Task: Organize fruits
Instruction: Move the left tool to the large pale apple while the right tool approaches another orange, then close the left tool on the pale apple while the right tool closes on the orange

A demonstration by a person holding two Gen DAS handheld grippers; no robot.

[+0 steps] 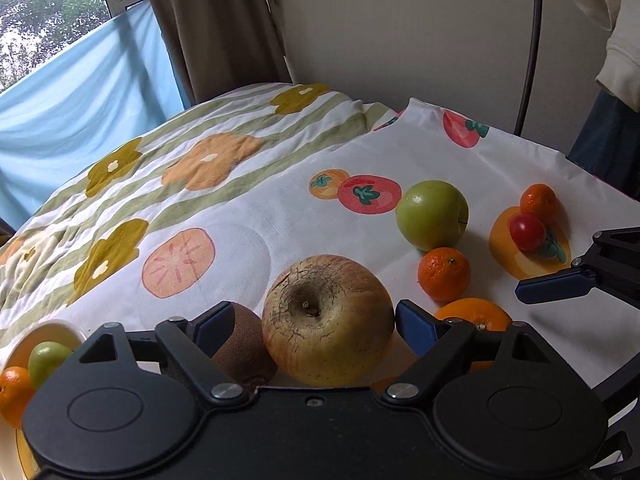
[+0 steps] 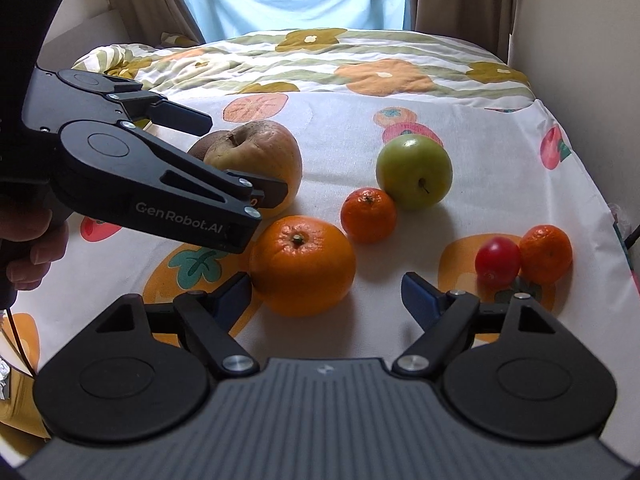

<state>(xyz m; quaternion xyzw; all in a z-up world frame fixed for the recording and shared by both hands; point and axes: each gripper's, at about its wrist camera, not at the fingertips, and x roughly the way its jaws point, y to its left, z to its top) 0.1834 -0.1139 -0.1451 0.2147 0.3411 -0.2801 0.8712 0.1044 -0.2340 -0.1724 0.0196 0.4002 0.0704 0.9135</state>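
My left gripper is open with its jaws on either side of a big yellowish-red apple; it also shows in the right wrist view around that apple. A brown kiwi lies just left of the apple. My right gripper is open and empty, just in front of a large orange. A green apple, a mandarin, a red tomato and a second mandarin lie on the fruit-print cloth.
A yellow bowl at the left edge holds a small green fruit and a mandarin. A flowered quilt covers the far bed. A wall stands to the right and curtains hang at the back.
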